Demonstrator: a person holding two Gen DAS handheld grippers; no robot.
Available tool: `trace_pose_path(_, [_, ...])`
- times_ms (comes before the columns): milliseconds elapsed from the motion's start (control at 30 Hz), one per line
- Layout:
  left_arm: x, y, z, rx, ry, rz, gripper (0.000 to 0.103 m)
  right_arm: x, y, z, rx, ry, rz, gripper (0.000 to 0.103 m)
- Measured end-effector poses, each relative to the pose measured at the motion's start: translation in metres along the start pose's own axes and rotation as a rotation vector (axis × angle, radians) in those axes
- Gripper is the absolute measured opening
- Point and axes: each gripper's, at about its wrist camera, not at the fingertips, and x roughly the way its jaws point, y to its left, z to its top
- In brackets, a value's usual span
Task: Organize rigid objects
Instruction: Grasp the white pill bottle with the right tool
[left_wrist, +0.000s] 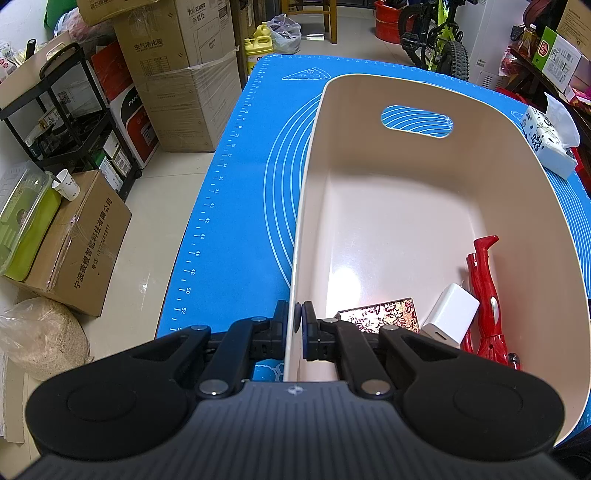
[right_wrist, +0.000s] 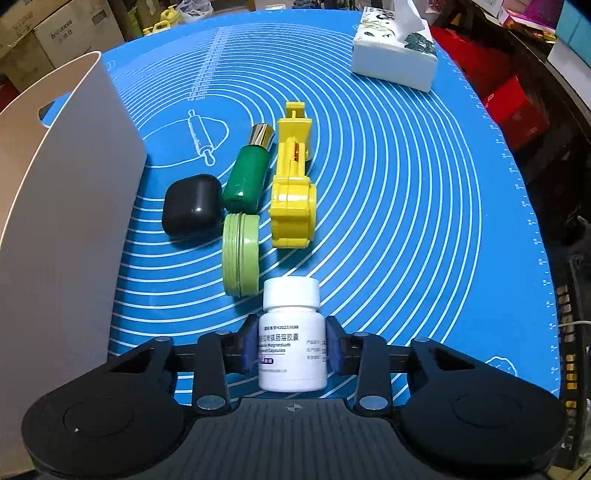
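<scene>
My left gripper (left_wrist: 298, 320) is clamped on the near rim of the cream bin (left_wrist: 546, 206), one pad inside the wall, one outside. Only the left wrist view shows the bin's inside: a red tool (left_wrist: 484, 295), a white charger (left_wrist: 451, 314) and a patterned tin (left_wrist: 380, 314) near that rim.

Only the right wrist view shows my right gripper (right_wrist: 291, 349) clamped on the white pill bottle (right_wrist: 291, 347) (lying on the blue mat (right_wrist: 424, 221)). Beyond the bottle: green lid (right_wrist: 241, 254), black case (right_wrist: 192, 208), green bottle (right_wrist: 248, 173), yellow toy (right_wrist: 293, 184). Right of the bottle the mat is open to its edge; the bin wall (right_wrist: 74, 221) stands left.
</scene>
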Motion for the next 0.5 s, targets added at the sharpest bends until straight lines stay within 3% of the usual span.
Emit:
trace_pose_path(300, [0.0,0.0,0.0,-0.002,0.0,0.0,0.009,-0.011,-0.005,0.0,0.032,-0.018,-0.011,0.044])
trace_pose_path(500, [0.0,0.0,0.0,-0.002,0.0,0.0,0.009,-0.033,-0.018,0.008,0.105,-0.098,-0.005,0.044])
